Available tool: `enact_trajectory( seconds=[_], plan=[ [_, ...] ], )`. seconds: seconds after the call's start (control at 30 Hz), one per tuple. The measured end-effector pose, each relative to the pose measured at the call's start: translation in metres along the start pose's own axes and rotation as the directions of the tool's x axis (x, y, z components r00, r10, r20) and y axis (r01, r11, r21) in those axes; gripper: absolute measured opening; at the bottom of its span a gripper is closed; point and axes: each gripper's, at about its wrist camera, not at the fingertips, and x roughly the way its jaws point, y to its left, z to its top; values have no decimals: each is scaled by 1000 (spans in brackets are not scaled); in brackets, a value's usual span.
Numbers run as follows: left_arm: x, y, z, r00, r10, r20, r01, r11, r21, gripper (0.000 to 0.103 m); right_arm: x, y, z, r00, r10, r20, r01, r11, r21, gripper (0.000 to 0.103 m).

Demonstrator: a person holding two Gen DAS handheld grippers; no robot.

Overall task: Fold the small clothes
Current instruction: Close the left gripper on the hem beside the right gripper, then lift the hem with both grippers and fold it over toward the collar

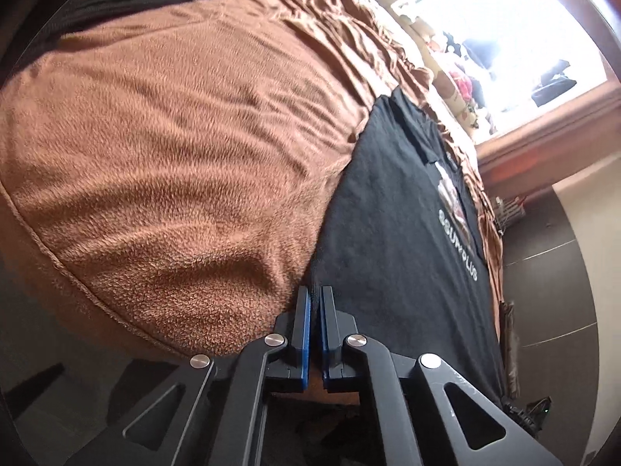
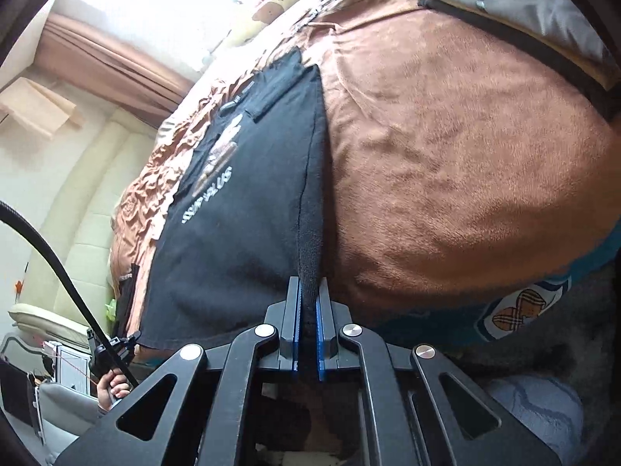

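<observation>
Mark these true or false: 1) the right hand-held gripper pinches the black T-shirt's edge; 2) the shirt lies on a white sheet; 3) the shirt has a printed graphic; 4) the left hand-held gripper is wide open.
1) True: the right hand-held gripper is shut on a fold of the black T-shirt.
2) False: it lies on a brown blanket.
3) True: print with white lettering.
4) False: the left hand-held gripper is shut at the shirt's edge.
</observation>
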Motion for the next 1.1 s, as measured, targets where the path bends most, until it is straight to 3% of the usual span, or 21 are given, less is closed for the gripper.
enact_trajectory(
  seconds=[0.2, 0.67, 1.1],
  plan=[
    [-28, -18, 4, 996, -69, 59, 68, 997, 24, 3, -13, 10, 0, 999, 31, 32, -30, 999, -27, 2],
    [-96, -63, 5, 976, -154, 154, 140, 985, 98, 3, -63, 12, 2, 982, 130, 136, -122, 990, -66, 2],
    [-159, -84, -19, 952, -219, 215, 185, 968, 169, 3, -104, 9, -17, 964, 188, 189, -171, 980, -103, 2]
  ],
)
